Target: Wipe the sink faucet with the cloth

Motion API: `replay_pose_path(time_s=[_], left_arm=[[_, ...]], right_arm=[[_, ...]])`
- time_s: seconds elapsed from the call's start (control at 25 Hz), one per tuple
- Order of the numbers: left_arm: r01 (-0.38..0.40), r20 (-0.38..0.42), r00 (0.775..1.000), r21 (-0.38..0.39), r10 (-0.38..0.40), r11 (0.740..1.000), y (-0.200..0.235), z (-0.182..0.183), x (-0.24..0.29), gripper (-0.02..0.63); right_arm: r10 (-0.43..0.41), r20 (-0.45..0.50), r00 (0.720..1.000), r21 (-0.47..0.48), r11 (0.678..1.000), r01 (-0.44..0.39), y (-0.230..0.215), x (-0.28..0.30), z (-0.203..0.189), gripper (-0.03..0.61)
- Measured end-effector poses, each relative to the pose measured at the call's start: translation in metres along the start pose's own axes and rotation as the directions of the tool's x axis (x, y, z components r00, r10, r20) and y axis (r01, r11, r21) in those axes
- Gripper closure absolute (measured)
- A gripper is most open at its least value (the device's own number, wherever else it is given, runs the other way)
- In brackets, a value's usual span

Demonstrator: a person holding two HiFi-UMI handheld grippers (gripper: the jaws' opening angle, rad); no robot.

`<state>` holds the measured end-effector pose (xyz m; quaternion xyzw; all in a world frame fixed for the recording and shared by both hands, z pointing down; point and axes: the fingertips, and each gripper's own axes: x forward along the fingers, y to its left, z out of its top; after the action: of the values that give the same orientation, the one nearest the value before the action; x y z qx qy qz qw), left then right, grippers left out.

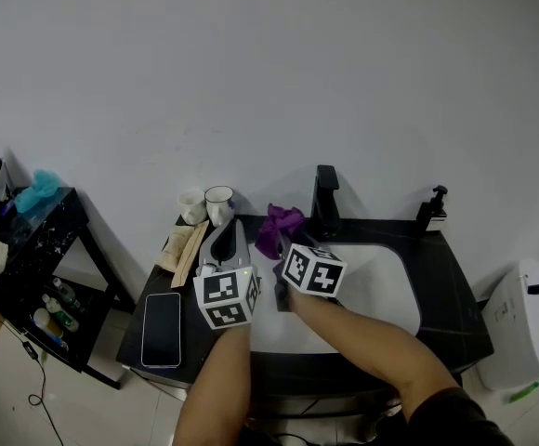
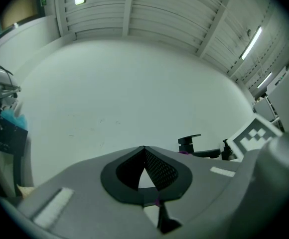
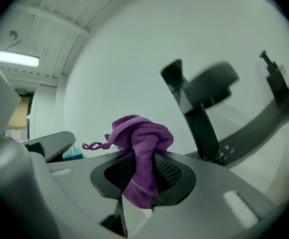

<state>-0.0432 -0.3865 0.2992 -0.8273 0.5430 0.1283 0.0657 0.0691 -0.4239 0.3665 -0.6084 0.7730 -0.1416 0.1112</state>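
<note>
A black faucet (image 1: pixel 325 198) stands at the back of the white sink (image 1: pixel 381 291) in a black counter. My right gripper (image 1: pixel 278 246) is shut on a bunched purple cloth (image 1: pixel 280 224), held just left of the faucet and apart from it. In the right gripper view the cloth (image 3: pixel 141 156) bulges up out of the jaws, with the faucet (image 3: pixel 197 101) behind it to the right. My left gripper (image 1: pixel 234 225) hovers over the counter left of the sink, shut with nothing in it. In the left gripper view, the left gripper (image 2: pixel 144 150) points at the wall, and the faucet (image 2: pixel 189 144) shows far right.
Two cups (image 1: pixel 207 204) stand at the counter's back left, beside a tan packet (image 1: pixel 182 246). A phone (image 1: pixel 162 328) lies at the front left. A soap dispenser (image 1: pixel 431 208) stands right of the faucet. A black shelf (image 1: pixel 37 258) is at the left, and a white bin (image 1: pixel 519 323) at the right.
</note>
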Motion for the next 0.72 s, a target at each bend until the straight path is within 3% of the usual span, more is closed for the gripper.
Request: replay_pose_path(time_s=[0.12,0.2,0.36,0.48,0.72], left_arm=[[-0.005,-0.009,1.000,0.001,0.005,1.000,0.002,-0.003,0.000,0.597],[-0.004,-0.015,1.000,0.008,0.004,1.000,0.002,-0.004,0.001,0.597],[0.020,-0.038,0.999,0.041,-0.018,0.999,-0.005,-0.008,0.003,0.597],[0.058,-0.057,0.997,0.063,-0.054,0.996,-0.017,-0.012,0.005,0.597],[0.126,-0.105,0.988,0.104,-0.115,0.987,-0.037,-0.021,0.007,0.597]], right_arm=[[0.139,0.022,0.990,-0.230,0.964,-0.130,0.032,-0.035,0.017,0.480],[0.211,0.047,0.976,-0.322,0.929,-0.185,0.043,-0.062,0.033,0.480],[0.254,0.113,0.961,-0.454,0.873,-0.178,0.029,-0.112,0.073,0.479],[0.190,0.163,0.968,-0.506,0.858,-0.083,-0.013,-0.141,0.104,0.477],[-0.075,0.184,0.980,-0.483,0.861,0.157,-0.124,-0.159,0.143,0.480]])
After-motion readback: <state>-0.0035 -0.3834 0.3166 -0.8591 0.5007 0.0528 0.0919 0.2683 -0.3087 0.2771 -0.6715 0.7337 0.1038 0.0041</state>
